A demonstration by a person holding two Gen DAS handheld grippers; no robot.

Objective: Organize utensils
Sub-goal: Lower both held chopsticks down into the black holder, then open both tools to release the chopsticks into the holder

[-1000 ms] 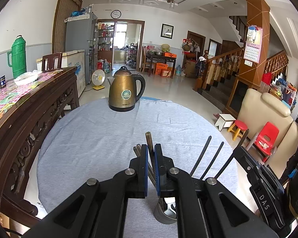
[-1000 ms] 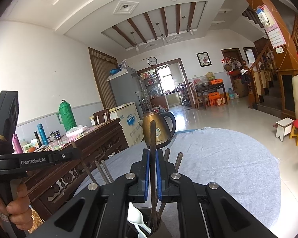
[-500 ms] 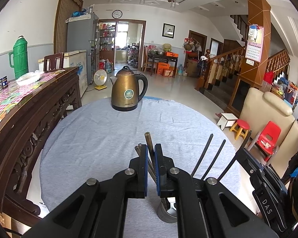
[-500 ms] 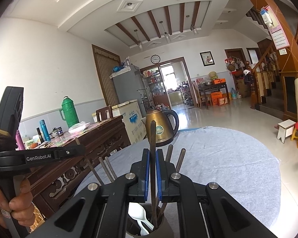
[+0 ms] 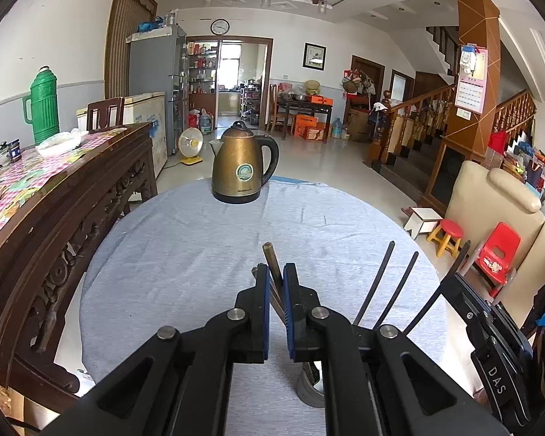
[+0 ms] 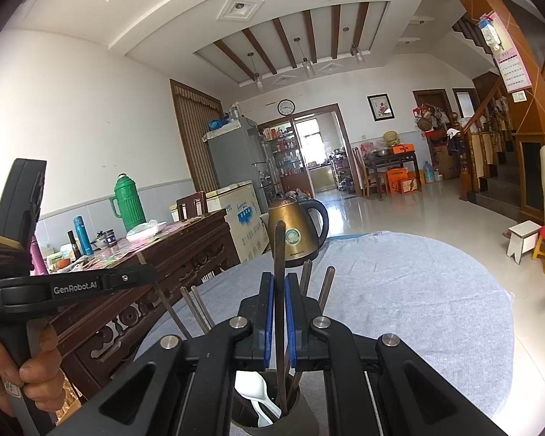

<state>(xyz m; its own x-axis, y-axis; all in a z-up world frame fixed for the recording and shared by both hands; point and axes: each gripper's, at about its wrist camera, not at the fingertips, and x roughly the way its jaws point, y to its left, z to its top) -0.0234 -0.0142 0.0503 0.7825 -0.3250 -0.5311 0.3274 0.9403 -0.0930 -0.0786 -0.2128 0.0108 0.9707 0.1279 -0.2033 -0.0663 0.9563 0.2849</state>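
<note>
A grey utensil cup (image 6: 272, 418) stands on the blue-grey tablecloth near the table's front edge, holding white plastic spoons (image 6: 252, 390) and several chopsticks. My right gripper (image 6: 279, 312) is shut on a dark brown chopstick (image 6: 279, 254) that stands upright with its lower end inside the cup. My left gripper (image 5: 276, 309) has its jaws slightly apart around a brown chopstick (image 5: 272, 265) that leans out of the cup (image 5: 309, 388). Black chopsticks (image 5: 385, 279) also lean out of the cup to the right.
A bronze electric kettle (image 5: 241, 165) stands at the far side of the round table (image 5: 185, 261). A dark carved wooden sideboard (image 5: 65, 218) with a green thermos (image 5: 43, 105) runs along the left. Small stools (image 5: 450, 236) and a red chair stand on the floor at right.
The left gripper's jaws have parted slightly around the brown chopstick. The right gripper has stayed shut on its chopstick, and its view has tilted up a little.
</note>
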